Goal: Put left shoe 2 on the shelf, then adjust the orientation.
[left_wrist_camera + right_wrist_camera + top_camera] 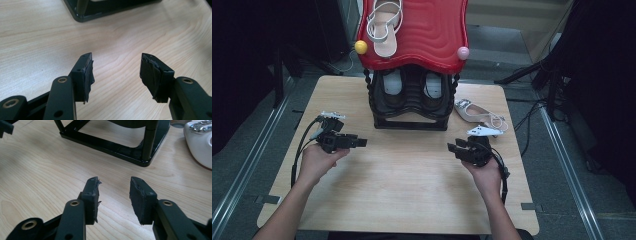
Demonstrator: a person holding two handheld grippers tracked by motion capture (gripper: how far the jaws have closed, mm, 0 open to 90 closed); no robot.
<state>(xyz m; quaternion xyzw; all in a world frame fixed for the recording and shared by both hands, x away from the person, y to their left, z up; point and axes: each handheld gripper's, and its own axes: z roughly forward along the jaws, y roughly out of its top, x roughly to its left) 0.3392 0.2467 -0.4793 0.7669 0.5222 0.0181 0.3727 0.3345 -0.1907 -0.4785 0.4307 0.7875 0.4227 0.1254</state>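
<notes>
Presently we hold both grippers, left (362,143) and right (452,148), empty and parted above the table (412,200).
Reaching toward the white shoe (479,114) at one o'clock, we risk clipping the black rack (409,102).

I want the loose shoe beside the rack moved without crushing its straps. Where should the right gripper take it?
Probably at the solid heel end of the white shoe, jaws spanning its width, coming from above on the person's side. It lies flat on the table beside the rack; its thin straps look floppy. The right gripper is open and nearest.
</notes>
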